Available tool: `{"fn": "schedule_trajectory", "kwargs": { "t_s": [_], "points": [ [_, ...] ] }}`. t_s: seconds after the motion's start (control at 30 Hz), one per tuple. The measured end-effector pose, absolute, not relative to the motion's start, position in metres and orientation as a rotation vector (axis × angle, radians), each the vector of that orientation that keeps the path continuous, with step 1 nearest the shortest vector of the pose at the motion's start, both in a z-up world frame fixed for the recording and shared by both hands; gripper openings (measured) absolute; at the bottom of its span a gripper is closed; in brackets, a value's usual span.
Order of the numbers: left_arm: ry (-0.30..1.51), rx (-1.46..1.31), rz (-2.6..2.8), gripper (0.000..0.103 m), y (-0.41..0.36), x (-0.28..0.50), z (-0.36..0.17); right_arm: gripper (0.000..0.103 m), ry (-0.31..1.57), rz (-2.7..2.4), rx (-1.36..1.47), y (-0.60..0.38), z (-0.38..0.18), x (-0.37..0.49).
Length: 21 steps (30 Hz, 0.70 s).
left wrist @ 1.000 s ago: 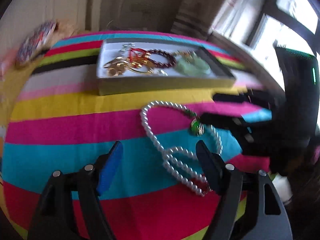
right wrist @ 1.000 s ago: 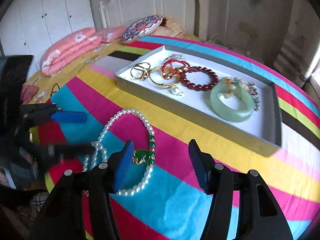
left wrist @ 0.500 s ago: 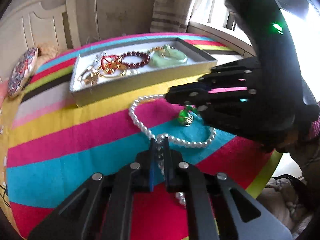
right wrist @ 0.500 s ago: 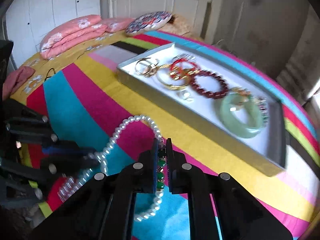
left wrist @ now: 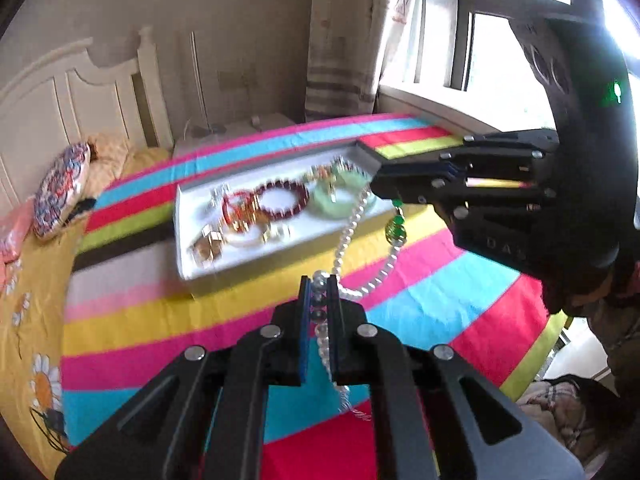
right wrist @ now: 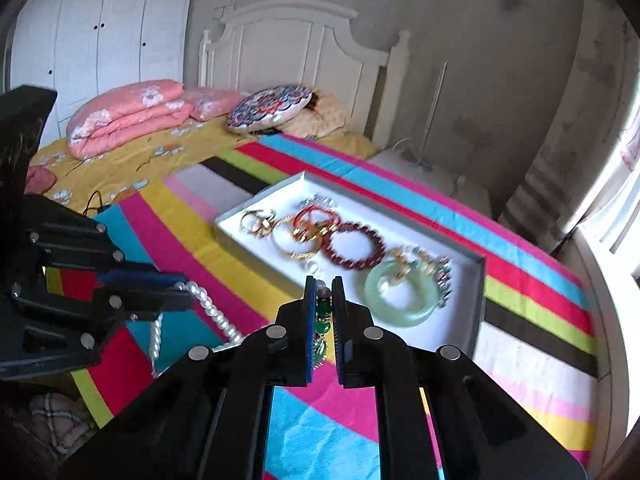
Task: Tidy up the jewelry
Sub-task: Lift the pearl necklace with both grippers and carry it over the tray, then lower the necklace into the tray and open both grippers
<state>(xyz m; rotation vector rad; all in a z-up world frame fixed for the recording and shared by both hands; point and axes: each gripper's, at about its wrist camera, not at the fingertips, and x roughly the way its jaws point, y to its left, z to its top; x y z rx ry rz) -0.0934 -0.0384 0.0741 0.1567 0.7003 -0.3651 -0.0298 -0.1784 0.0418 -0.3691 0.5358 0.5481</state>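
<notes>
A bright cloth [left wrist: 420, 308] striped in pink, blue, yellow, red, green, black and white covered the surface below both pairs of jaws. Ahead of them on that cloth sat a shallow white tray [right wrist: 476, 280] holding a pale green bangle [right wrist: 400, 300], a dark red bead bracelet [right wrist: 354, 246], a red cord bracelet, gold rings and a few small pieces too blurred to name. Beyond the tray lay a bed with a yellow flowered sheet [right wrist: 132, 164], folded pink quilts [right wrist: 128, 116], a round patterned cushion [right wrist: 268, 108] and a white headboard [right wrist: 296, 44]; white wardrobe doors [right wrist: 100, 36] stood to the left of it, and a window [left wrist: 500, 40] with a striped curtain [left wrist: 336, 40] stood past the tray on the other side. The left gripper [left wrist: 320, 280] had its jaws pressed together, pinching the pearl necklace [left wrist: 348, 236] on its white beads. The right gripper [right wrist: 324, 282] had its jaws pinched on the same necklace at its green beads, with the green pendant [left wrist: 396, 232] hanging just under them. The strand hung slack in the air between the two pairs of jaws, above the cloth and just short of the tray. On the body of the right gripper some raised letters showed, of which only "DAS" could be read, and a small green light [left wrist: 616, 92] glowed above them.
</notes>
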Motion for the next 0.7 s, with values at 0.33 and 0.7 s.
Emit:
{"fn": "schedule_trajectory", "kwargs": {
  "t_s": [0.33,0.7],
  "points": [
    [0.641,0.203,-0.33,0.007,-0.047,-0.043,0.125,0.009,0.463,0.483,-0.328,-0.189,0.081,0.004],
    [0.649,0.243,-0.275,0.007,-0.057,0.006,0.132,0.009,0.441,0.434,-0.297,-0.188,0.095,0.041]
  ]
}}
